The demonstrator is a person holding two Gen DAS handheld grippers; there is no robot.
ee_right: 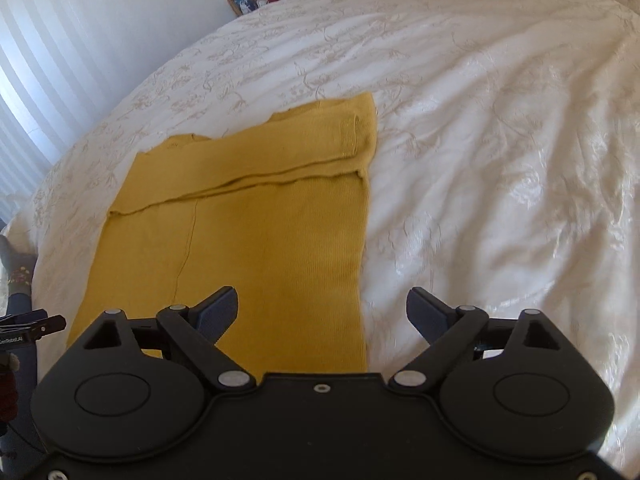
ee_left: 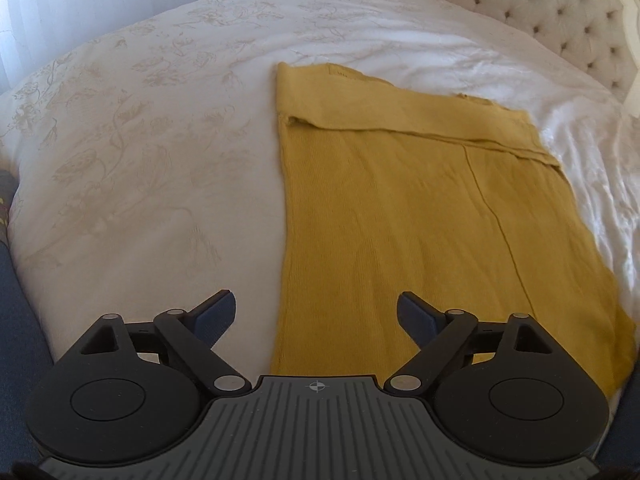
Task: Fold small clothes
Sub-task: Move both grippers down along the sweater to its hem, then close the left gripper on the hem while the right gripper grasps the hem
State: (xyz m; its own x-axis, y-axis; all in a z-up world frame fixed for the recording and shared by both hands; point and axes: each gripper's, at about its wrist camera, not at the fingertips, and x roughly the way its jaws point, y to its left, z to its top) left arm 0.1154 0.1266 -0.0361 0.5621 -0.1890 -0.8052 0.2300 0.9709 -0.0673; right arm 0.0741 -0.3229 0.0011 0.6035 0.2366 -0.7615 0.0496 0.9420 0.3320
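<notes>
One mustard garment [ee_left: 420, 208] — two grippers, left gripper [ee_left: 316, 316], right gripper [ee_right: 322, 314], agape.

1. The left gripper [ee_left: 316, 312] tilts steeply downward, its dark fingers [ee_left: 218, 314] spread wide with nothing between them.
2. The right gripper [ee_right: 322, 312] tilts downward likewise, fingers [ee_right: 426, 312] wide apart and empty.
3. In the right wrist view, the left gripper's edge shows at 9 o'clock.

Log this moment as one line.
left gripper open, empty | right gripper open, empty | yellow garment flat on bed, sleeves folded in
</notes>
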